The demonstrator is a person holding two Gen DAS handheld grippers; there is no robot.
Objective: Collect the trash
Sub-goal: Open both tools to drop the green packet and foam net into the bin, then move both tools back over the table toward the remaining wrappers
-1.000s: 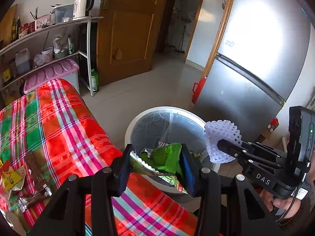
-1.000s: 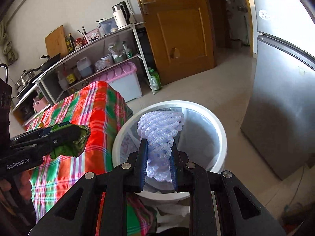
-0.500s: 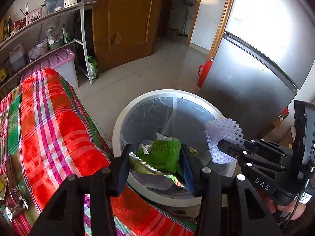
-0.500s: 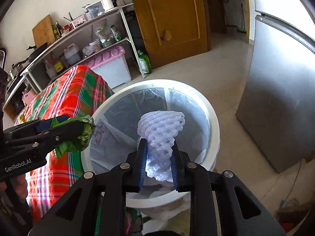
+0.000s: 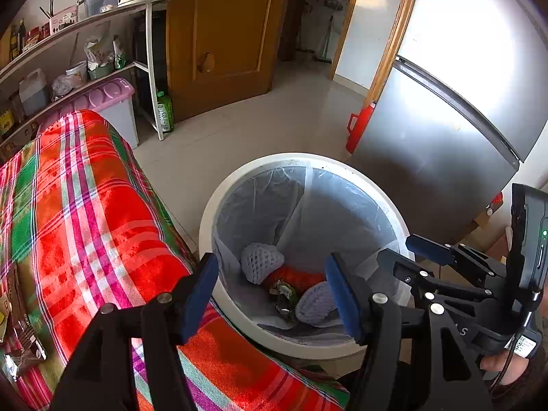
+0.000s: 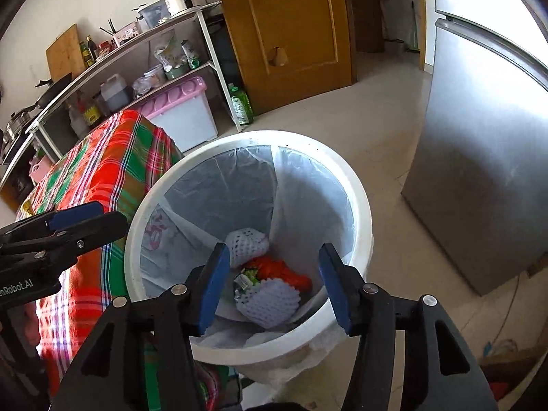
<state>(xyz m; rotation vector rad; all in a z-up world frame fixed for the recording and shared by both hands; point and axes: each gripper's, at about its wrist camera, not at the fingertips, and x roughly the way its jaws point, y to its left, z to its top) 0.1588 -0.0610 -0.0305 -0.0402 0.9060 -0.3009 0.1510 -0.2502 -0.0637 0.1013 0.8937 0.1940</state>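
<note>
A white trash bin (image 5: 239,185) (image 6: 356,185) lined with a clear bag stands beside the table. At its bottom lie two white foam nets (image 5: 262,262) (image 5: 315,303) (image 6: 248,245) (image 6: 270,303), a green wrapper (image 5: 282,291) (image 6: 245,279) and something red (image 6: 284,270). My left gripper (image 5: 270,291) hangs over the bin's near rim, jaws opening, nothing between them. Over the bin, my right gripper (image 6: 274,282) has its jaws opening too, and they are empty. Each gripper shows in the other's view (image 5: 424,250) (image 6: 73,217).
A table with a red, green and pink plaid cloth (image 5: 78,212) (image 6: 113,157) lies left of the bin, with wrappers (image 5: 20,349) at its near left edge. A steel fridge (image 5: 445,130) stands right. Shelves (image 6: 137,61), a pink-lidded box (image 6: 178,113) and a wooden door (image 6: 291,30) lie beyond.
Both grippers opened. The green wrapper fell from the left jaws and the foam net from the right jaws into the bin. Both hands sank closer to the bin.
</note>
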